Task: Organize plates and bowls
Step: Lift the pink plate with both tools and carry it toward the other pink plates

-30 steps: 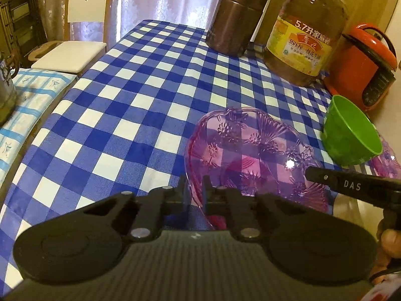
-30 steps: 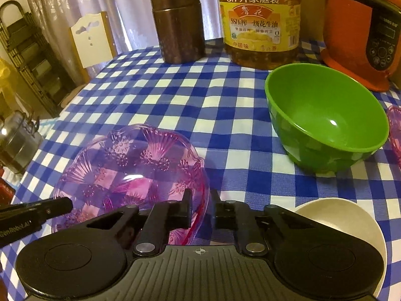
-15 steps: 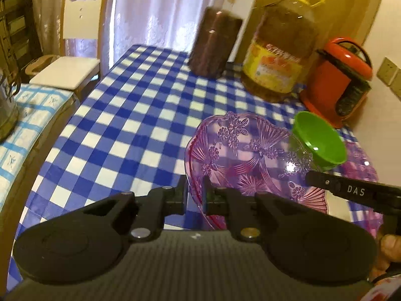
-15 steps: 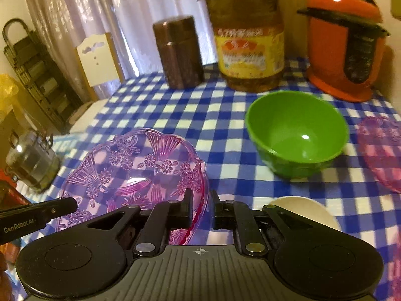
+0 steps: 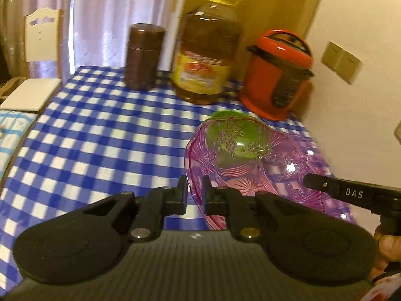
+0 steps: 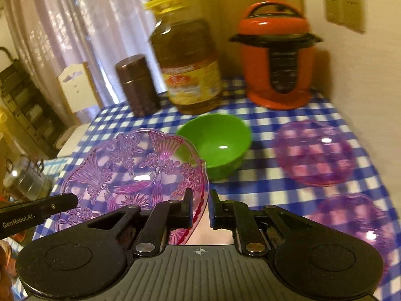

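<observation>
Two pairs of tongs clamp one transparent pink plastic plate with moulded flowers [image 6: 130,173]: the left tongs [image 5: 194,195] pinch its near rim at lower centre of their view, the right tongs [image 6: 200,209] its opposite rim. Lifted clear of the blue-and-white checked surface [image 5: 100,138], the plate partly overlaps the green plastic bowl [image 6: 218,145] behind. Two more pink plates [image 6: 315,153] lie at right. Along the back stand a brown canister [image 5: 144,55], an oil bottle [image 5: 208,57] and an orange cooker [image 6: 275,55].

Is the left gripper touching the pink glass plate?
Touching. In the left wrist view the left gripper has its jaws shut on the near rim of the pink glass plate, with the rim pinched between them.
</observation>
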Tool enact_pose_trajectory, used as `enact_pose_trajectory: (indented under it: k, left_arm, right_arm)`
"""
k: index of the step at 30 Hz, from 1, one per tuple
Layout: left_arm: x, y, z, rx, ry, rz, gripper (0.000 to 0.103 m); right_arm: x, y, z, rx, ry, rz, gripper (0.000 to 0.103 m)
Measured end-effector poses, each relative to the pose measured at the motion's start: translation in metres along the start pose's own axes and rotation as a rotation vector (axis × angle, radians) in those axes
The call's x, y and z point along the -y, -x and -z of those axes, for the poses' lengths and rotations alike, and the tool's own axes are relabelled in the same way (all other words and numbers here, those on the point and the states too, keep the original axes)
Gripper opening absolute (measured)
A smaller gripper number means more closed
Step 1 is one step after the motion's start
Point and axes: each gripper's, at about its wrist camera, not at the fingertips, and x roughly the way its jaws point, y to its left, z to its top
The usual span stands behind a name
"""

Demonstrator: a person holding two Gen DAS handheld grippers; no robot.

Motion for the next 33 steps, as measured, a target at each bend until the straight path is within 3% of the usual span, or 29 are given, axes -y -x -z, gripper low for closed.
enact_pose_trajectory:
  k: [13,23,33]
  left_arm:
    - [0.109,-0.051,0.003,-0.031,-0.076,0.108,0.01]
    - [0.151,-0.112,-0.001,-0.047,-0.105,0.141,0.01]
    - [0.175,-0.166,0.001,-0.049,-0.122,0.133,0.01]
  right_arm:
    - [0.117,0.043,-0.011,0.053,-0.105,0.103,0.011]
    - [0.182,0.022,-0.02,0.076,-0.196,0.151,0.01]
    - [0.22,-0.015,-0.026,0.087,-0.217,0.177,0.01]
